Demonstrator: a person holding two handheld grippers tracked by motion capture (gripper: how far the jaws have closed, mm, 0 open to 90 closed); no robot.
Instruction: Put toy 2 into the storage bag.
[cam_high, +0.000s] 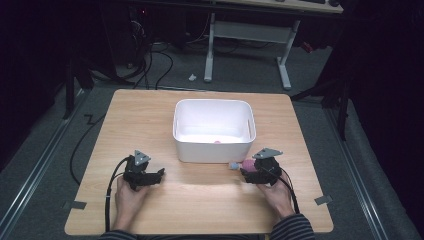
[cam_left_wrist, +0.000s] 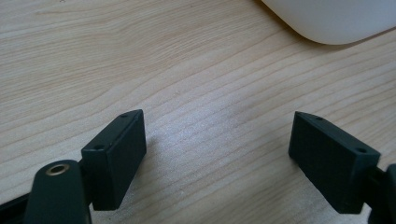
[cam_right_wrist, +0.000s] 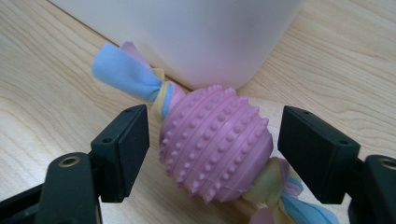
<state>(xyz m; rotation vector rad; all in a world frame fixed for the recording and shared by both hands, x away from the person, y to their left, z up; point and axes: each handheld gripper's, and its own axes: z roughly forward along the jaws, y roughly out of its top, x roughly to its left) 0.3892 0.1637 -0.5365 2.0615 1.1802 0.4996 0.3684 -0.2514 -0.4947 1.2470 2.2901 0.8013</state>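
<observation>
A pink studded rubber toy (cam_right_wrist: 215, 145) with blue, yellow and pink cloth tails lies on the wooden table (cam_high: 200, 192), just in front of the white bin (cam_high: 214, 131). In the high view the toy (cam_high: 247, 164) sits near the bin's front right corner. My right gripper (cam_right_wrist: 214, 140) is open around the toy, one jaw on each side with small gaps. My left gripper (cam_left_wrist: 217, 142) is open over bare wood, nothing between its jaws; in the high view the left gripper (cam_high: 159, 174) rests at the front left.
Inside the white bin a small pink object (cam_high: 217, 142) lies near the front wall. The bin's rounded corner (cam_left_wrist: 327, 23) shows ahead of the left gripper. A desk frame (cam_high: 250, 45) and cables lie on the floor beyond the table.
</observation>
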